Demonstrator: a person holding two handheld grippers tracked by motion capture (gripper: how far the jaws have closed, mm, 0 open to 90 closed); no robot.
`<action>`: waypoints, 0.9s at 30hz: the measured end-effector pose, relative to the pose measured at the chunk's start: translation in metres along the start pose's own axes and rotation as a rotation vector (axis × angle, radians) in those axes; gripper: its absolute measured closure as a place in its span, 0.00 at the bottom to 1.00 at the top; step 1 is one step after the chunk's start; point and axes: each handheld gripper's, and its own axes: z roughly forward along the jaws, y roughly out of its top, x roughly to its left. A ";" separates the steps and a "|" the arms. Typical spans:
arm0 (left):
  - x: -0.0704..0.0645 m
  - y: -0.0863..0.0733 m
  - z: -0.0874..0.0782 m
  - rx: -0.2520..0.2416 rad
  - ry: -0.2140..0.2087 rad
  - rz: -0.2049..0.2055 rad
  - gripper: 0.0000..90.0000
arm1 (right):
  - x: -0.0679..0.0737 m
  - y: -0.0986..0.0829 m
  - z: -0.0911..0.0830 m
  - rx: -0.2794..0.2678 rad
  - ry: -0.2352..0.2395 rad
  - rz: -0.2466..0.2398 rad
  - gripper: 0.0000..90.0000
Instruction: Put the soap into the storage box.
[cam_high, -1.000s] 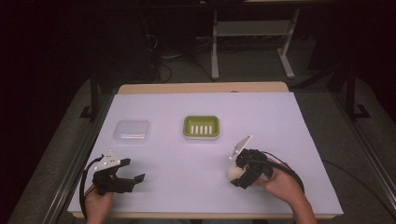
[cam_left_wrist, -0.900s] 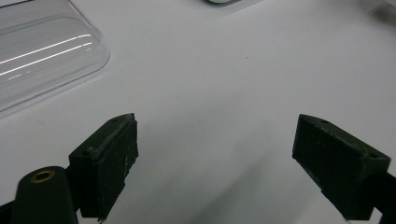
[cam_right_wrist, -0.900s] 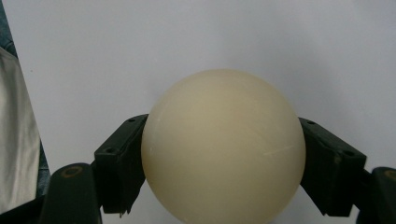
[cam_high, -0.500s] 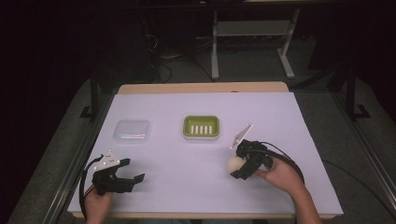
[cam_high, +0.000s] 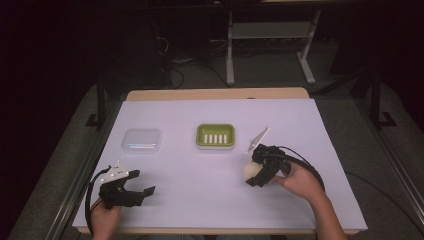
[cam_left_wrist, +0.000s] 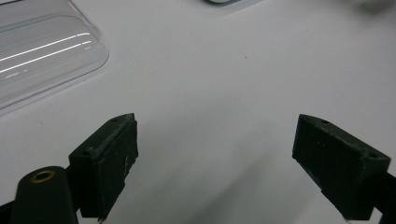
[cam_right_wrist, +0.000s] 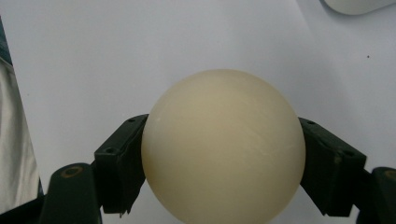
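A cream round soap bar (cam_right_wrist: 223, 144) sits clamped between the two black jaws of my right gripper (cam_right_wrist: 224, 163). In the high view that gripper (cam_high: 256, 176) holds the soap (cam_high: 250, 171) just above the white table, right of centre. A green soap dish (cam_high: 215, 136) with a slotted white insert lies further back, centre. My left gripper (cam_high: 141, 192) rests near the front left edge, open with nothing between its jaws. In the left gripper view its jaws (cam_left_wrist: 224, 163) stand wide apart over bare table.
A clear plastic lid (cam_high: 141, 140) lies left of the green dish; its corner (cam_left_wrist: 44, 56) is at the upper left in the left gripper view. The white table (cam_high: 300, 125) ends at a wooden strip at the back. Metal frame legs stand on the floor beyond.
My right gripper has moved forward and slightly left with the soap, nearer the green dish. The left gripper has stayed where it was.
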 end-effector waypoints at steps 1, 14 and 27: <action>0.000 0.000 0.000 0.000 0.000 0.000 0.15 | 0.000 0.000 0.000 0.000 0.000 0.000 0.26; 0.000 0.000 0.000 0.003 -0.004 -0.001 0.15 | -0.008 0.014 0.001 0.007 0.008 -0.017 0.26; -0.001 0.000 0.000 0.001 -0.003 0.000 0.15 | -0.012 0.026 0.000 0.003 0.013 -0.026 0.26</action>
